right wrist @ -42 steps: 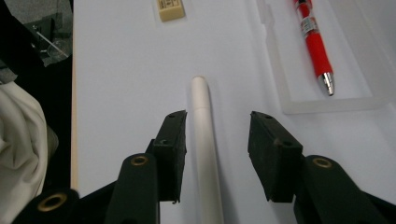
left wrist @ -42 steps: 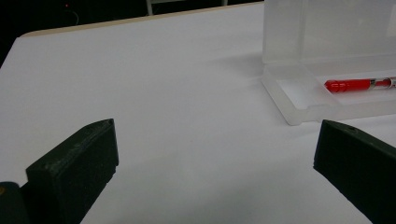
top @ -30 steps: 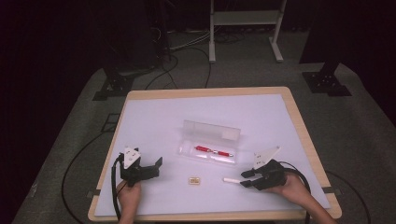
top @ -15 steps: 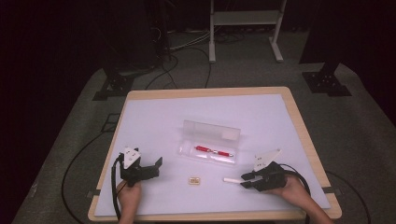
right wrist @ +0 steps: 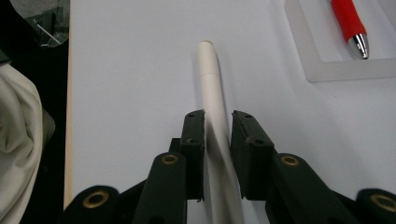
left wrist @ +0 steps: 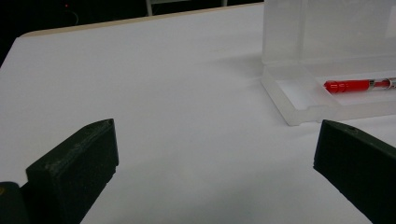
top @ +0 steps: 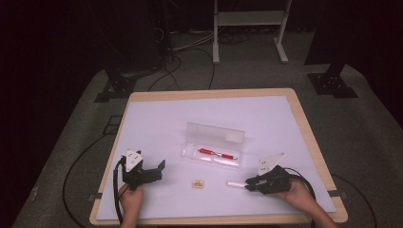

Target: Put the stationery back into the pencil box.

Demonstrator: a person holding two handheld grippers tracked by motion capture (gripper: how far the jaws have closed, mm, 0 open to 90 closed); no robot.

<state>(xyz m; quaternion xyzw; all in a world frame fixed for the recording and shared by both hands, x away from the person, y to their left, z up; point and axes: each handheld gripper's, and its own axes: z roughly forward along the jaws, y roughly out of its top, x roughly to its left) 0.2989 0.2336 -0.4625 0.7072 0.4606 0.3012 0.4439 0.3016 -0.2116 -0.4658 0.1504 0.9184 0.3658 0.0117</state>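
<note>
Right tool (right wrist: 218, 122), closing, clasps the white pen (right wrist: 212, 100); open case (top: 212, 146) and small block (top: 197, 183) lie clear.

White table (top: 157, 118), clear case (top: 212, 147), white pen (top: 234, 184), small tag (top: 197, 183)

Red pen (left wrist: 355, 85) cut by frame edge

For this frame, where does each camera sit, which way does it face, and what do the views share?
High view: above the person's side, looking forward and down on the table; both hands, left tool, right tool.
Left gripper view: on the left tool, jaws wide, facing the clear case.
Right gripper view: on the right tool, jaws closing about the white pen.
Shared: the red pen in the case.
</note>
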